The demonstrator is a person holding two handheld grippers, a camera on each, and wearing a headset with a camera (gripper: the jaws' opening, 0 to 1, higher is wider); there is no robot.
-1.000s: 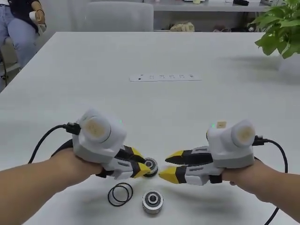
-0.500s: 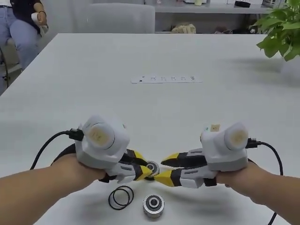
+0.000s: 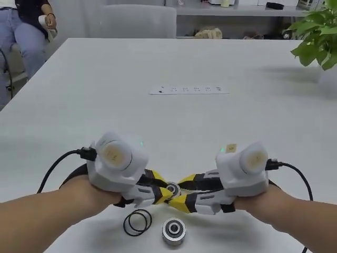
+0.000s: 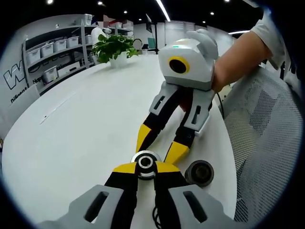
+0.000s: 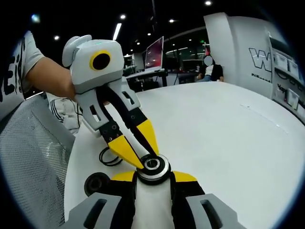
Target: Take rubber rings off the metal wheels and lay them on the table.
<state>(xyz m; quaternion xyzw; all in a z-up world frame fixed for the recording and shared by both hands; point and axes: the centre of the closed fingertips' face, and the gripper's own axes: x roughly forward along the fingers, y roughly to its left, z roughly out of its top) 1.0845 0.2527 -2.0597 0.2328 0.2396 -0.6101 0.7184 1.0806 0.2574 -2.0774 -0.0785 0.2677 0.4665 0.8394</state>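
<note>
— Head view first: how many wheels do we count?

— Two. A held wheel sits between the meeting tips of the grippers, close above the white table at its near edge. We cannot tell whether it touches the top. The second wheel lies on the table just nearer to us.

— And rings?

— Two black rubber rings lie flat on the table, overlapping each other, just left of the second wheel.

— Which way does the held wheel point?

— Its round face and bore are turned up toward us, so its axle line runs roughly upward, away from the tabletop. The second wheel lies the same way, bore up.

— And the grippers?

— Two of them. The left gripper is clamped on the held wheel, one yellow tip on each side of its rim. The right gripper comes in from the opposite side, its jaws flanking the same wheel. We cannot tell whether they pinch it or merely stand beside it.
</note>
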